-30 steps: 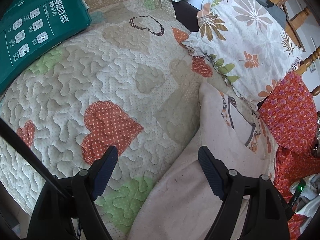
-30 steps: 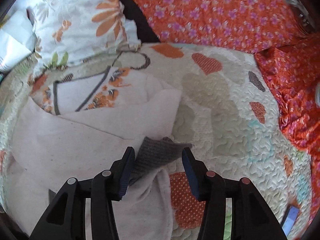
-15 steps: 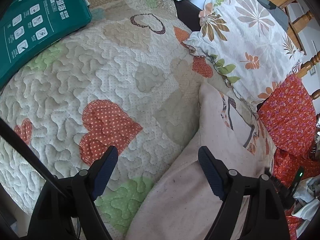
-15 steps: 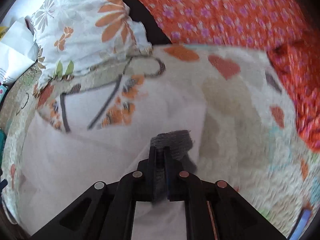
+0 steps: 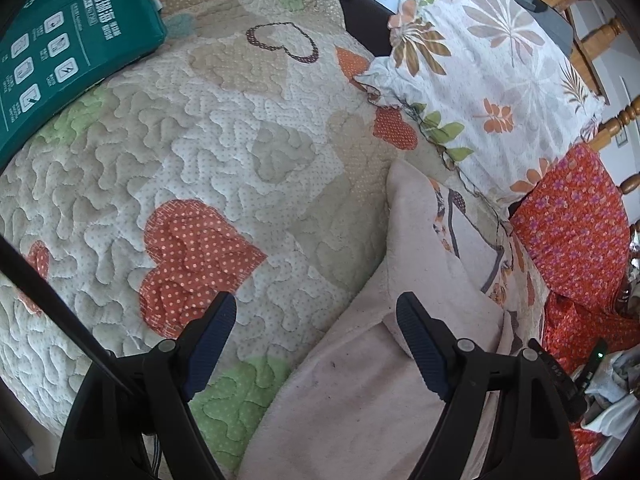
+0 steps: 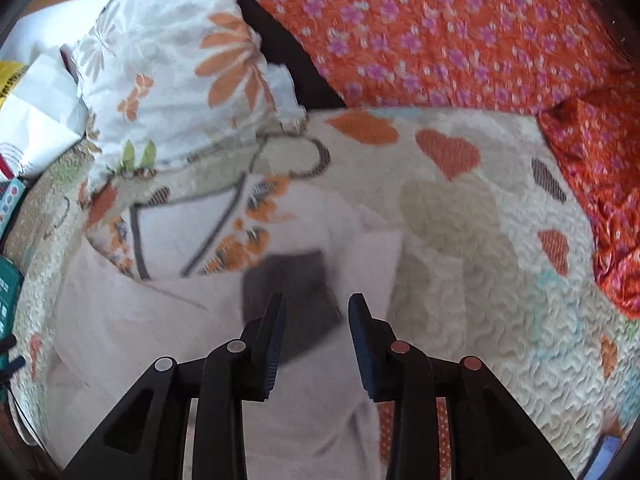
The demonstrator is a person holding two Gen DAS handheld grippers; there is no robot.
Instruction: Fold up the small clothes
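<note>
- Right wrist view: right gripper (image 6: 316, 312) points down at the pale pink garment (image 6: 160, 320) spread on the quilted bed cover (image 6: 500, 280).
- Its fingers (image 6: 274, 332) are opening; the grey cuff (image 6: 292, 292) lies just ahead of and partly between them, with no pad pressing on it. Picture blurred here.
- Beyond the cuff, the garment's printed panel with orange flowers and a grey outline (image 6: 192, 232) faces up.
- Farther back: a leaf-print pillow (image 6: 172, 80) to the left, an orange floral cloth (image 6: 440, 32) across the top and right.
- Left wrist view: left gripper (image 5: 316, 320) has its fingers (image 5: 420, 344) spread wide, released and holding nothing, over the garment's left edge.
- Far left corner of the bed: a green box (image 5: 60, 60).
</note>
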